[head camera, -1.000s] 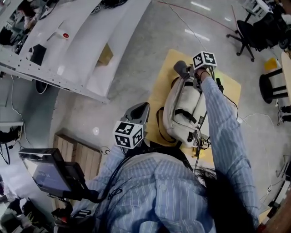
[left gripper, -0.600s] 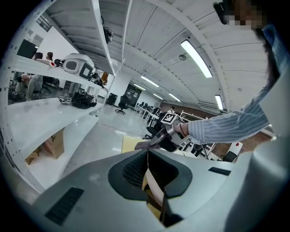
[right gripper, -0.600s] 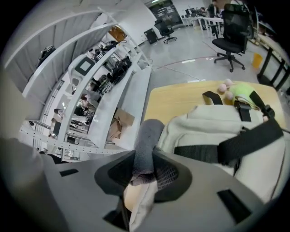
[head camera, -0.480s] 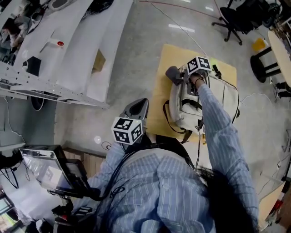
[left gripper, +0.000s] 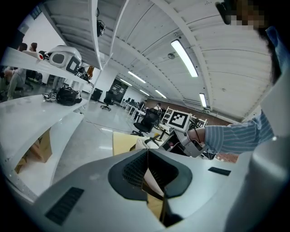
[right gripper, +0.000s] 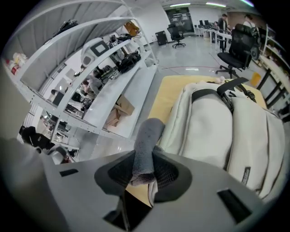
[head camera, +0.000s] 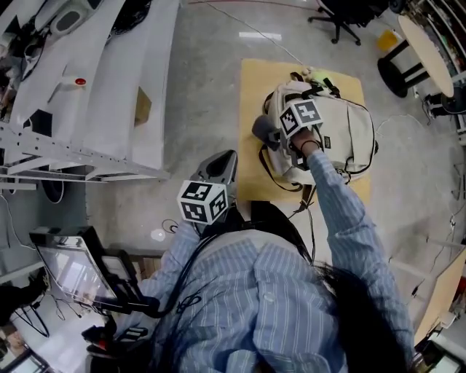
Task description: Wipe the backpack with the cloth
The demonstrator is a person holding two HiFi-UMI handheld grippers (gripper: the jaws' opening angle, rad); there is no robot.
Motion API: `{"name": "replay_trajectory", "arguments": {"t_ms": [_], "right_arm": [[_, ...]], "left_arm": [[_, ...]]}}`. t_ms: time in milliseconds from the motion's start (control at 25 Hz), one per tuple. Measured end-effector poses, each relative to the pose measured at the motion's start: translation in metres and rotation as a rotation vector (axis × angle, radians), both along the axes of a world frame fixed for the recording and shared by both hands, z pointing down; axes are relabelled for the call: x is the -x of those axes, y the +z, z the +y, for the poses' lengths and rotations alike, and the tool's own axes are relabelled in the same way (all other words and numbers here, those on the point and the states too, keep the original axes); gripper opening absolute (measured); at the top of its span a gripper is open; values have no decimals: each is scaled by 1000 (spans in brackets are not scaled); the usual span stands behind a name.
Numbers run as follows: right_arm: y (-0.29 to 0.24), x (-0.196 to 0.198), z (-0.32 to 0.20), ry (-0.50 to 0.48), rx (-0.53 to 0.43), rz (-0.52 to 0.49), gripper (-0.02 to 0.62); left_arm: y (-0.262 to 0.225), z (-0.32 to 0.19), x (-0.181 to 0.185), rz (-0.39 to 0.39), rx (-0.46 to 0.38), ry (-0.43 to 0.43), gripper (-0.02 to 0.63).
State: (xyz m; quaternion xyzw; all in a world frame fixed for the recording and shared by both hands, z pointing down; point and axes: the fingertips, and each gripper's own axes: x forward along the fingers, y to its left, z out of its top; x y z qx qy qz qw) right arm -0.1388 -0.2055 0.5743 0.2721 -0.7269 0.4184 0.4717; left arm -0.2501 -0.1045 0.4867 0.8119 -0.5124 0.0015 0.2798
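The floor (head camera: 211,65) is grey, smooth and shiny; long white shelves (head camera: 109,80) run down one side of the big room, and a brown cardboard box (right gripper: 118,111) sits under one of them; black office chairs (head camera: 342,11) stand far off; long lamps (left gripper: 183,56) glow on the white ceiling.

A flat yellow counter (head camera: 251,95) with square corners stands on the floor; the backpack (head camera: 342,135) lies flat on it and takes up most of the top. The backpack is cream cloth, soft and puffy, with black straps (right gripper: 213,93) across it.

The right gripper (right gripper: 144,177) is stretched out over the counter at the side edge of the backpack; its jaws are pinched tight on the cloth (right gripper: 146,145). The cloth is grey, fuzzy and rolled into a thick tube; its free end sticks out past the jaws, right next to the backpack's side; I cannot tell if it touches. A blue striped sleeve (head camera: 342,218) reaches along behind this gripper.

The left gripper (left gripper: 147,158) is held back near the person's body, well away from the backpack; its jaws are pressed together and hold nothing; its body is smooth grey plastic with dark ribbed pads.
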Motion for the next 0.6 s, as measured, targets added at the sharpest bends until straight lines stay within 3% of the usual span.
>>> {"name": "replay_trajectory", "arguments": {"t_ms": [160, 480, 600], "right_arm": [[-1, -7, 39, -16, -33, 7, 110], [16, -19, 110, 58, 18, -72, 110], [23, -21, 126, 91, -8, -137, 110]], "left_arm": [[5, 6, -7, 0, -3, 38, 8], [13, 15, -12, 2, 0, 68, 8], [16, 19, -15, 4, 4, 80, 8]]}}
